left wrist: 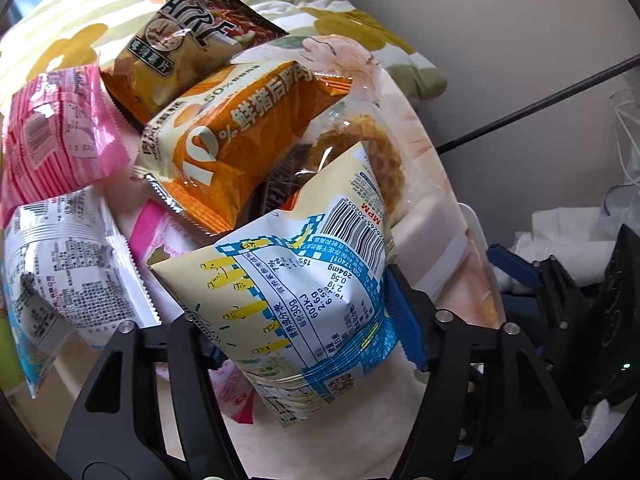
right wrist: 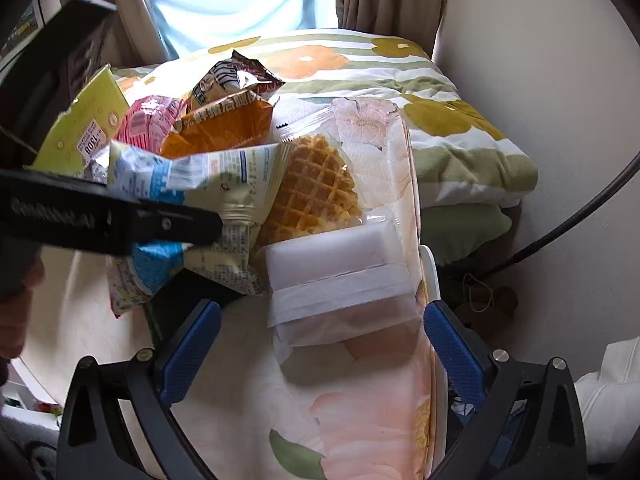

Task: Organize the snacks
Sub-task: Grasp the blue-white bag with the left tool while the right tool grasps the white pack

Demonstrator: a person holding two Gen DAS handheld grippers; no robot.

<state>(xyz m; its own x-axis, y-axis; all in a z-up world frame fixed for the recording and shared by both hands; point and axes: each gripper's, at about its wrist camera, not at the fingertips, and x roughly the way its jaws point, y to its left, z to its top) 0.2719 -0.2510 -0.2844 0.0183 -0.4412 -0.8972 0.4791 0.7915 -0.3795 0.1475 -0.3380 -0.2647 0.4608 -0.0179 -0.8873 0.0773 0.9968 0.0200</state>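
Observation:
A heap of snack packets lies on a floral-covered surface. My left gripper is shut on a cream-and-blue snack bag, barcode side up; in the right wrist view its black finger clamps that bag from the left. Behind the bag lie an orange packet, a brown chip bag, a pink packet and a white printed packet. My right gripper is open, its blue pads either side of a clear-wrapped white block, not touching it. A wrapped waffle lies just beyond.
A yellow-green carton stands at the left of the heap. The surface ends at a white edge on the right, with a flowered quilt and a wall beyond. A black rod crosses at far right.

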